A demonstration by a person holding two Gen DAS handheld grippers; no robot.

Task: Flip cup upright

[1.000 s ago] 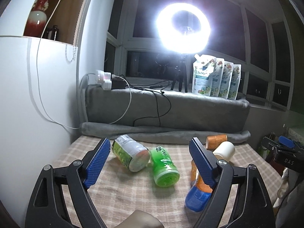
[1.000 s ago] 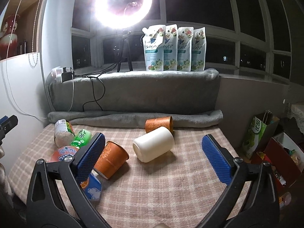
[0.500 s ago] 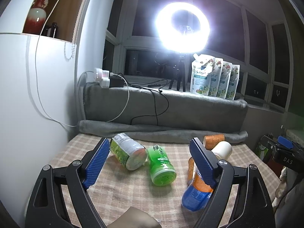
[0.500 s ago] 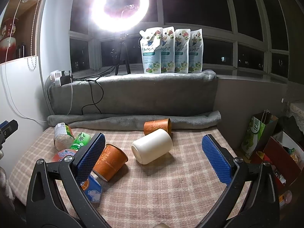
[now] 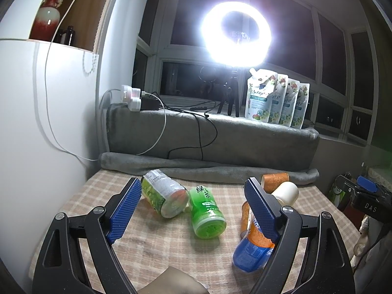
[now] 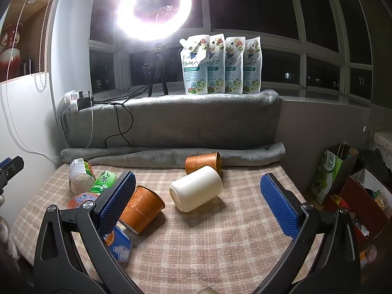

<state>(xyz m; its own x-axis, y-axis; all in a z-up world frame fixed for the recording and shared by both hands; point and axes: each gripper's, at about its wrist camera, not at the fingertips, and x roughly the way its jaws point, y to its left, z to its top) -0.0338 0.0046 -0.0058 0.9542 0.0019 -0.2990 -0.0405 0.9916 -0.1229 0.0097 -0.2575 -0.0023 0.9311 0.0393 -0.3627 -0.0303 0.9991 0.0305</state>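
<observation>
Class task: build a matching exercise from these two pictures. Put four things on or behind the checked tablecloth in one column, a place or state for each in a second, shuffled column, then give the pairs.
1. cream cup
2. green tea bottle
3. refill pouches
4. ring light

A. standing in a row on the sill
B. lit, on a tripod
C. lying between two orange cups
D. lying beside a clear bottle

Pairs: 1-C, 2-D, 3-A, 4-B

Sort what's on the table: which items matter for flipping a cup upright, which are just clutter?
Job:
white cup, on its side
near orange cup, on its side
far orange cup, on its side
right gripper, open

Clutter:
green tea bottle
clear bottle
blue-orange bottle
refill pouches
</observation>
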